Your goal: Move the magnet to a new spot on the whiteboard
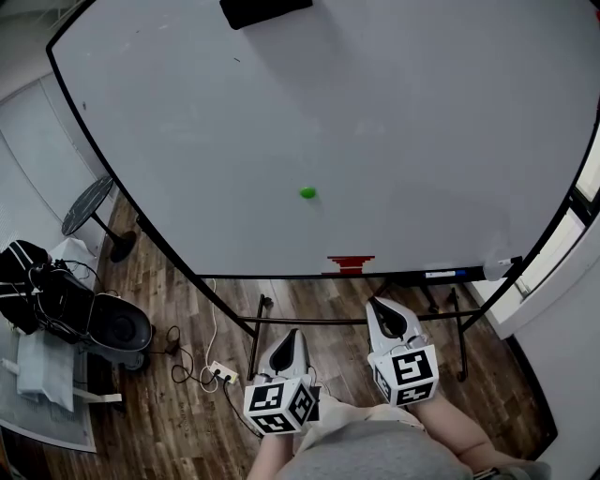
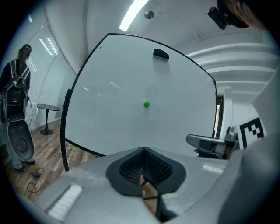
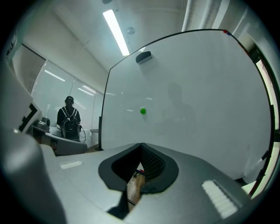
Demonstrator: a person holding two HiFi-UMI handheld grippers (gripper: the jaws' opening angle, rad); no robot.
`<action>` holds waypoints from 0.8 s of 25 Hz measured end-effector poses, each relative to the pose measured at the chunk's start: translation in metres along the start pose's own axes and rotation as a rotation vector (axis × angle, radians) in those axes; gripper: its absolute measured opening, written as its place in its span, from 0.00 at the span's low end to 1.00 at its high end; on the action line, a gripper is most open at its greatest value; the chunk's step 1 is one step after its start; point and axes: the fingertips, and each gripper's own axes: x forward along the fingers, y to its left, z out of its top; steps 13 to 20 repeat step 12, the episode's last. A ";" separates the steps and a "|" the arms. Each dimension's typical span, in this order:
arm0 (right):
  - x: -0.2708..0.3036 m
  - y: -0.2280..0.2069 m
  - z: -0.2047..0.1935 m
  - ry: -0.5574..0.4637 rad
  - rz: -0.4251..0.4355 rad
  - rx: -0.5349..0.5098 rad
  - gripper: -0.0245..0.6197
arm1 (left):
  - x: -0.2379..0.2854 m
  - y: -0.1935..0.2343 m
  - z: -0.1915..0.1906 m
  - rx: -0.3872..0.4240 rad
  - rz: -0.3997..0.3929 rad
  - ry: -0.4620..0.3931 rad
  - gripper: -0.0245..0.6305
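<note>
Nearest me, my left gripper point(image 1: 292, 337) and right gripper point(image 1: 379, 307) hang side by side in front of the whiteboard point(image 1: 422, 112), below its bottom edge, each with its jaws pressed together on nothing. Farther on, the small green magnet point(image 1: 307, 193) sits on the whiteboard's face, a little below its middle and well apart from both grippers. A black eraser point(image 1: 265, 9) clings near the whiteboard's top edge.
</note>
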 end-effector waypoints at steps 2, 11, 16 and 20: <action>0.001 0.000 -0.001 0.001 0.000 0.003 0.03 | 0.000 0.001 -0.001 -0.003 0.002 0.003 0.04; 0.007 -0.002 0.002 0.008 -0.008 -0.004 0.03 | 0.004 0.005 0.002 -0.003 -0.002 0.011 0.04; 0.008 -0.001 0.002 0.009 -0.009 -0.006 0.03 | 0.004 0.006 0.003 -0.003 -0.003 0.012 0.04; 0.008 -0.001 0.002 0.009 -0.009 -0.006 0.03 | 0.004 0.006 0.003 -0.003 -0.003 0.012 0.04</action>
